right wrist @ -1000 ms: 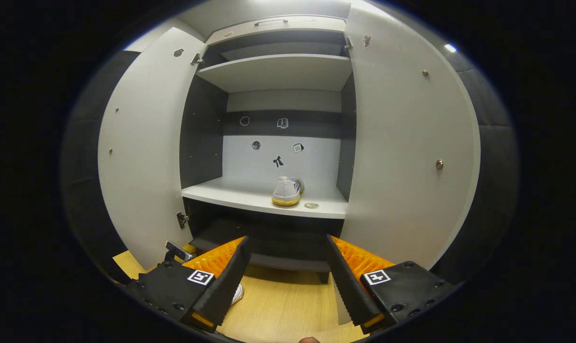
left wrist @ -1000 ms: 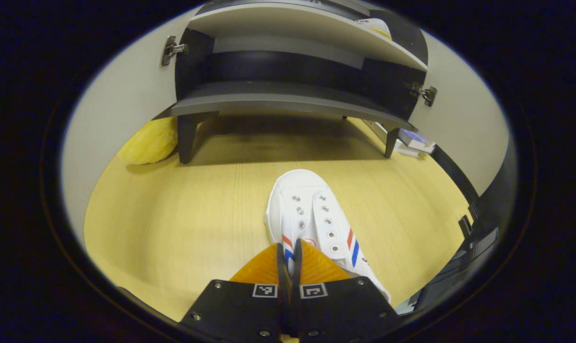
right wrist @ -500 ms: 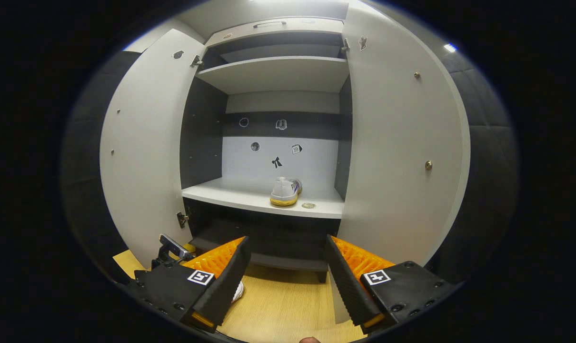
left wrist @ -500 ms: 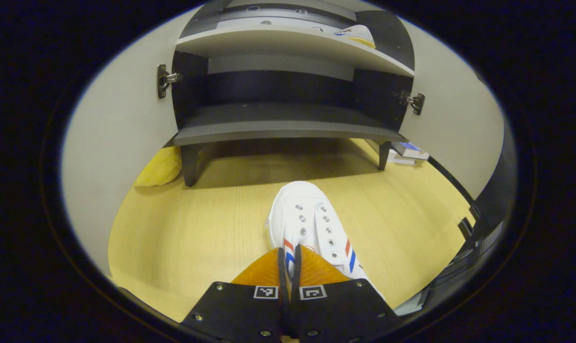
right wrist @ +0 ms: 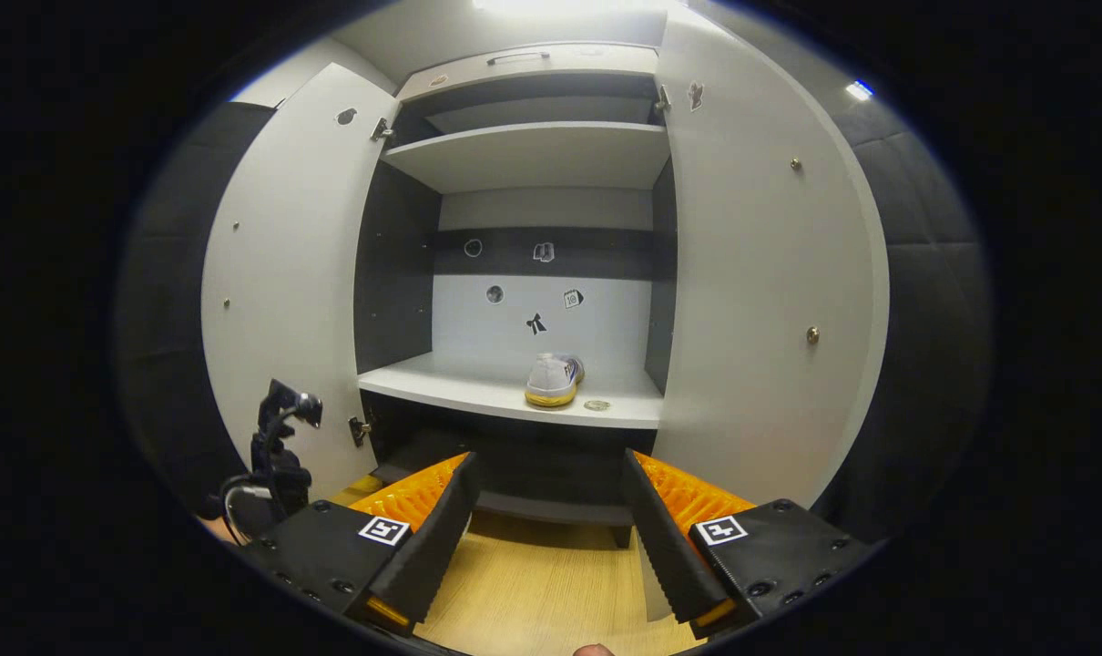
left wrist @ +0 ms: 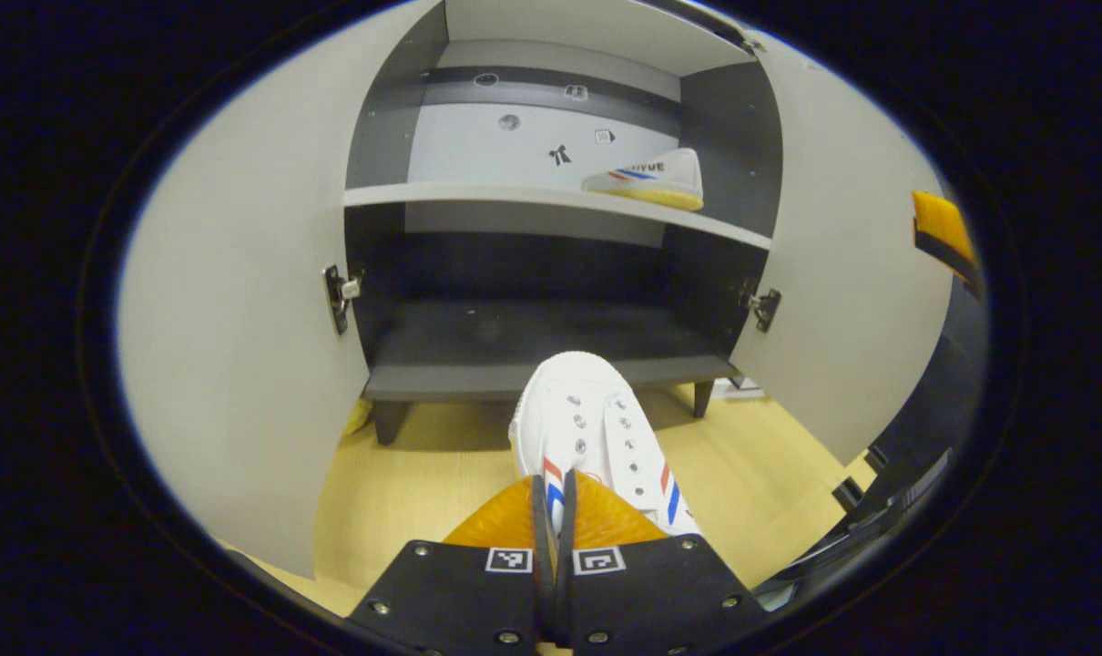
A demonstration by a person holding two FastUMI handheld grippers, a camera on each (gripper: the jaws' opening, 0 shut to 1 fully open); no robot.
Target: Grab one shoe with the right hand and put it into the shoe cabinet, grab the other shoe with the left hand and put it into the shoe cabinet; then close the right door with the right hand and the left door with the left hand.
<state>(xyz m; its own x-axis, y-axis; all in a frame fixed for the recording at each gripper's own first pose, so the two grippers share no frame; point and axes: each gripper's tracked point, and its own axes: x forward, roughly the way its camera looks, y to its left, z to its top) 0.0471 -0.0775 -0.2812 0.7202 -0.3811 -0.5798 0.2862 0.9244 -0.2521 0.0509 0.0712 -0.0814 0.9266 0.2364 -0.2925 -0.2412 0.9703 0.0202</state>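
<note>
**Second shoe gripped, cabinet wide open**

Your left tongs (left wrist: 551,497) are clamped on the white shoe (left wrist: 586,428) by its collar: red and blue stripes on the side, metal eyelets, toe pointing at the shoe cabinet (left wrist: 551,319). It's held above the floor (left wrist: 405,492), in front of the dark bottom shelf. The other shoe (right wrist: 553,380) sits on the middle shelf (right wrist: 478,387), right of centre, with free room to its left. Both doors (right wrist: 287,292) stand fully open. Your right tongs (right wrist: 546,510) are spread apart, gripping nothing.
</note>
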